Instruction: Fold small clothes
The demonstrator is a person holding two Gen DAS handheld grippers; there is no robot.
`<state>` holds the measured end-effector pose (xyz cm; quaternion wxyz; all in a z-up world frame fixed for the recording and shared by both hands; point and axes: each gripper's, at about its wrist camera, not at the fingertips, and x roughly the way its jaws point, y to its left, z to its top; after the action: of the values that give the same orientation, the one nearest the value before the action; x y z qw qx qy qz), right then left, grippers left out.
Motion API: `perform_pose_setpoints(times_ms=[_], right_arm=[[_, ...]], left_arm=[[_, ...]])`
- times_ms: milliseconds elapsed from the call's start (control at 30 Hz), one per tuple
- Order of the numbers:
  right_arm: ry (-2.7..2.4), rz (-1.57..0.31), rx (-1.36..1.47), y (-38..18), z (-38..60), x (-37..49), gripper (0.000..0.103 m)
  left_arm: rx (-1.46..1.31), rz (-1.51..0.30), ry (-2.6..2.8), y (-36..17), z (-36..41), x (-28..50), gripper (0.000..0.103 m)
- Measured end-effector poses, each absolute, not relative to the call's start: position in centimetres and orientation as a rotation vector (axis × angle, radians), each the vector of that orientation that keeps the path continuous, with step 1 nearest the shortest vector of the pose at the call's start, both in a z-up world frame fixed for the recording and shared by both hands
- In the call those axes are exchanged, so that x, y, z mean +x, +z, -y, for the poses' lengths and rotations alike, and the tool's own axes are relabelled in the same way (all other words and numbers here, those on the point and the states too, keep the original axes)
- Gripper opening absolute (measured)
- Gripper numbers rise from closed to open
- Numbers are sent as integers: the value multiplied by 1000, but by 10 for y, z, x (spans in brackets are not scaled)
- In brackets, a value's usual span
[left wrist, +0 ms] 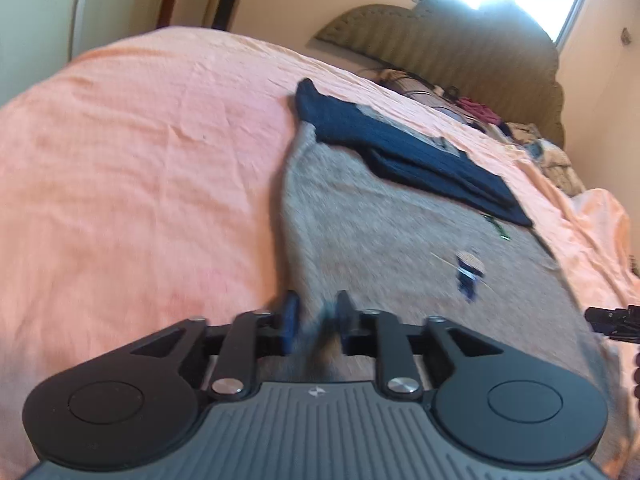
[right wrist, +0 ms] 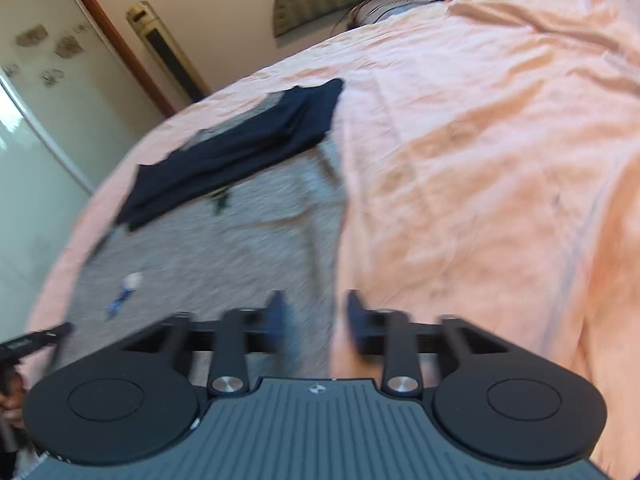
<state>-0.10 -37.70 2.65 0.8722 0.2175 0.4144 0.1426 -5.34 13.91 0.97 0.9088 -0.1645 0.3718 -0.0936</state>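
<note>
Both claws, left (left wrist: 314, 320) and right (right wrist: 316, 320), hang open over your grey shirt (left wrist: 400, 248); drag a hem and the navy sleeves (left wrist: 400, 152) unfold.

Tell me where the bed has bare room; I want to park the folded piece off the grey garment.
Bare pink bedspread stretches wide off the grey garment's left edge, toward the wall. In the right wrist view, more bare sheet lies past its other edge, rumpled. It is crowded at the headboard, where a clutter of small items sits.
</note>
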Motion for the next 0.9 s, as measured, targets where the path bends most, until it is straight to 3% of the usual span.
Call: perform_pose_setpoints(times_ms=[67,133,167,200,233,267,467,533,567,600,667,733,767,800,833,867,900], right_arm=[[321,-880,475,25,375,-13,67],[309,-860,423,24,366,-21,58],[294,-873,380,22,361,-19,18],[300,-871,371,19,360,-18,9],[304,-867,366,19,361,-18,8],[297,-870,367,21,365,-19,8],[268,-855,444,16,392,-32,8],[266,-870,492,17,391,-36,16],[289,-892,525,19,391,-41,28],[321,-908,549,22,392,-47,44],[377,-934,568,24,390,-63,59],[411,-961,574,23,384,-75,59],[422,-964,573,23,380,-79,59],[419,-964,555,23,376,-81,45],[409,-986,526,21,373,-80,27],[395,-999,509,19,372,-79,8],[395,-985,504,22,375,-81,8]], left_arm=[[-390,-757,-224,8,-143,-69,53],[-376,-735,-217,5,-136,-78,54],[-346,-722,-208,4,-131,-79,53],[-307,-714,-191,4,-124,-78,45],[-274,-721,-160,5,-120,-76,30],[-266,-744,-140,6,-120,-73,5],[-314,-766,-172,4,-143,-79,5],[-346,-788,-216,6,-142,-87,9],[-378,-807,-250,7,-144,-92,19],[-409,-814,-273,7,-147,-98,36],[-499,-808,-319,6,-154,-115,54],[-564,-818,-334,2,-154,-125,55],[-573,-806,-325,0,-151,-129,54],[-564,-797,-317,0,-148,-130,48],[-538,-801,-307,0,-143,-129,33],[-503,-842,-288,-2,-138,-123,7],[-512,-848,-282,-2,-138,-121,6]])
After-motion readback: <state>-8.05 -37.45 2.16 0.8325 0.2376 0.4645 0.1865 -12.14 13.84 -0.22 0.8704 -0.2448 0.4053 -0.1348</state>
